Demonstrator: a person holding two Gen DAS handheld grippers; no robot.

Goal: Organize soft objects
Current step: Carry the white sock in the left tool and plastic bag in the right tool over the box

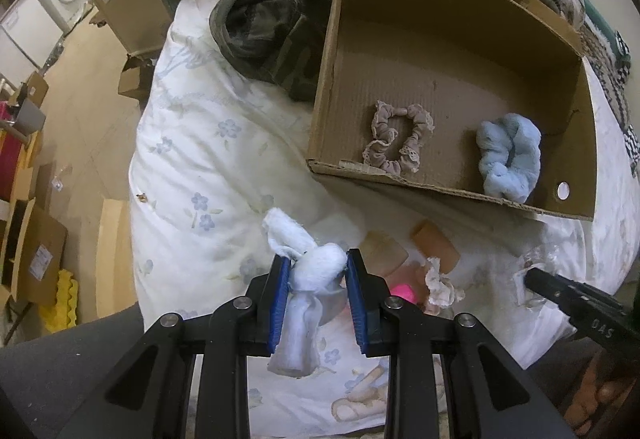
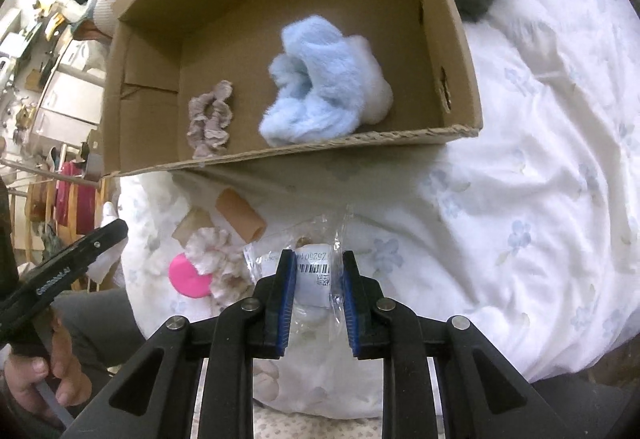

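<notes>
White fluffy scrunchie [image 1: 316, 271] pinched in left gripper [image 1: 316, 271], clear plastic packet [image 2: 318, 275] pinched in right gripper [image 2: 318, 279], both short of cardboard box [image 1: 400, 183]. Slippery packet film may slide out during transfer.

We see a cardboard box [image 2: 460, 51] resting on the bed [image 2: 540, 159]; inside it, two scrunchies [image 2: 210, 119] [image 2: 324, 99] lie side by side near its front wall.

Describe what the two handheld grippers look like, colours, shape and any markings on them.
Both are matte black plastic linkage grippers with silver pivot pins and ribbed blue pads lining the fingers. The left gripper and right gripper look identical. Pale lettering is printed along each body's side, too blurred to read. No cables or sleeves show.
</notes>
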